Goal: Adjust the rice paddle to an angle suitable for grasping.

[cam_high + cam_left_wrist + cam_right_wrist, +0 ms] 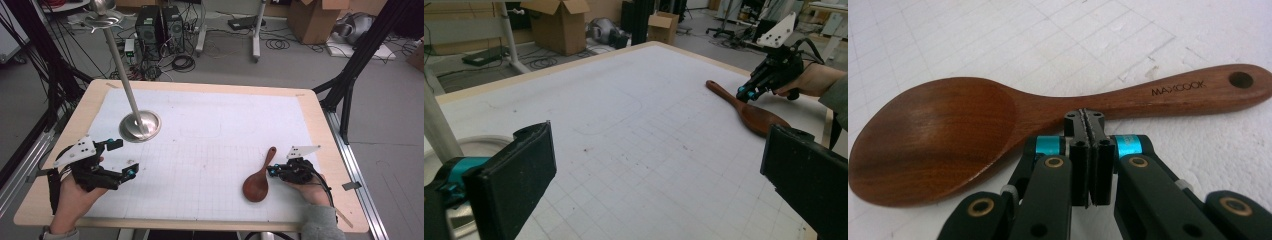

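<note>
Right gripper (1087,117) jaws fully closed, empty, tips right at the neck of the brown wooden spoon (998,130), which lies flat on the white gridded mat (210,150), near right; left gripper (120,159) wide open, empty, well apart

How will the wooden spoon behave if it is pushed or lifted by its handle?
The spoon looks like solid wood, so it is probably stiff and fairly light. It lies flat on the table, so a push would likely slide or spin it, not roll it. Its smooth finish may be slippery, and the wide bowl end may sag if gripped at the handle.
</note>
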Motion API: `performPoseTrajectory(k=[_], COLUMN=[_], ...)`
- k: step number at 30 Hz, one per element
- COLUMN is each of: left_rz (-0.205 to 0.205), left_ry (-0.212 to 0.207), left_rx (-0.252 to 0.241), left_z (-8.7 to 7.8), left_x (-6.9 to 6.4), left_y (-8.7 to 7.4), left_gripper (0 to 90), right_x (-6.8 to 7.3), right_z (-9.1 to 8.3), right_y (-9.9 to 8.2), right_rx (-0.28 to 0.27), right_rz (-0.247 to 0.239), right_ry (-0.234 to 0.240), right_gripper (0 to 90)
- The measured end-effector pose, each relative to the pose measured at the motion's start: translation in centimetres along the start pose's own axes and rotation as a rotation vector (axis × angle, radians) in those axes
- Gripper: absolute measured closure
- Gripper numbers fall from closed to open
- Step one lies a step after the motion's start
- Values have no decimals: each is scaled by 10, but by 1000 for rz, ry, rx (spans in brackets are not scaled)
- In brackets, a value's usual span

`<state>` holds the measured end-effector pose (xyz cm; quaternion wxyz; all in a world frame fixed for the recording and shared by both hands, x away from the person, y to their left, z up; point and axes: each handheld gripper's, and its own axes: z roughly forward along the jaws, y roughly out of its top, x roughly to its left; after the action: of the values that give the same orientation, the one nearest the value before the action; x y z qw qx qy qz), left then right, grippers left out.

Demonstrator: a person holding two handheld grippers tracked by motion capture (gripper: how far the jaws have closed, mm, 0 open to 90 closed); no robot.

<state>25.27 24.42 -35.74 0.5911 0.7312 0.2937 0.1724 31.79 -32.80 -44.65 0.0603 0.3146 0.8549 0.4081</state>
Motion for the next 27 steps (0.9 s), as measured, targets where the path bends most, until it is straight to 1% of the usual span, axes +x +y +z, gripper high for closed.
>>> performPoseTrajectory(k=[4,7,11,15,16,19,22,27], left_rz=[0,-3,1,-2,-7,-6,-6,-6], left_ry=[5,11,18,22,25,29,30,31], left_rx=[2,6,15,11,6,8,6,11], left_z=[-3,-5,-8,-12,-13,-15,-16,-16], left_x=[0,0,0,0,0,0,0,-1], left_y=[-1,-3,-4,-5,-5,-6,-6,-7], left_gripper=[18,18,18,18,18,18,18,18], right_x=[0,0,0,0,-1,0,0,-1], right_z=[4,7,12,15,17,20,20,22], right_y=[4,7,10,13,15,17,18,18], right_rx=[2,4,4,6,4,4,5,1], right_rz=[-1,10,-1,1,-7,-10,-5,-10], right_ry=[1,10,12,19,21,18,25,30], right_gripper=[893,893,893,893,893,893,893,893])
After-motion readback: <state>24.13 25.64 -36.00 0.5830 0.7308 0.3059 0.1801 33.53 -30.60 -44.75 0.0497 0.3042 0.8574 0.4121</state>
